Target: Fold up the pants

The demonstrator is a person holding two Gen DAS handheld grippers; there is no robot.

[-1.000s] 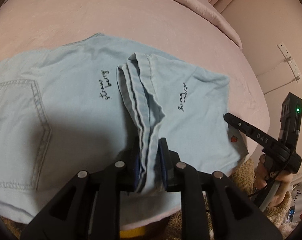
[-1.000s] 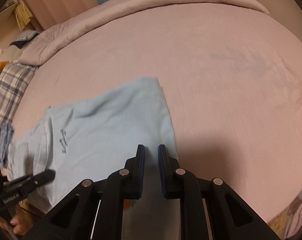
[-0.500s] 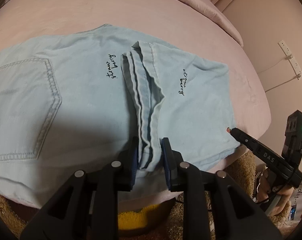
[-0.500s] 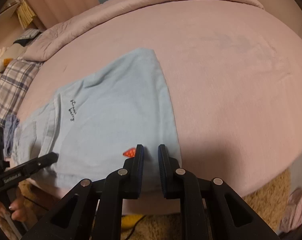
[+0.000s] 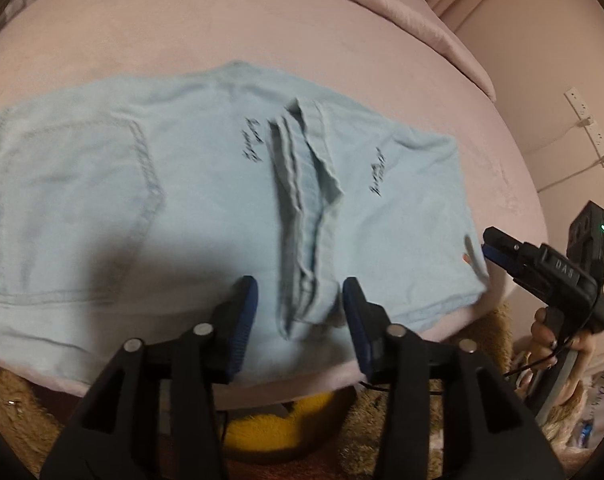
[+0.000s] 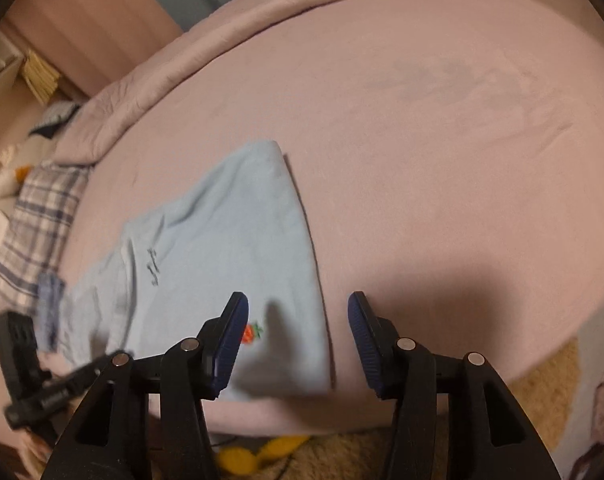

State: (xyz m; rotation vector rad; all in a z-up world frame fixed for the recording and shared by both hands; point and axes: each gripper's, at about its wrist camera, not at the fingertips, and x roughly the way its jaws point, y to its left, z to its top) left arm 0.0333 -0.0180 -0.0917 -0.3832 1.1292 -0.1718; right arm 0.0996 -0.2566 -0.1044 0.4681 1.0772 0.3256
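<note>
Pants [image 5: 206,208], folded on bed [image 5: 262,24]: left gripper [image 5: 298,312] and right gripper [image 6: 298,332] wide, empty at near hem; next, likely regrasp for another fold.

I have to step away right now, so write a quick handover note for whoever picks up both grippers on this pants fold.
Left hand-held gripper: open, straddling the bunched hem at the near edge of the pants, holding nothing.
Right hand-held gripper: open, empty, over the near right corner by the strawberry patch.
The pants lie flat on the pink bed, near its front edge, back pocket toward the left.
Done: the pants are laid out with one end already folded over onto the middle.
Left: judging by the layout, re-grip the near edge and make the next fold, then smooth it.
</note>
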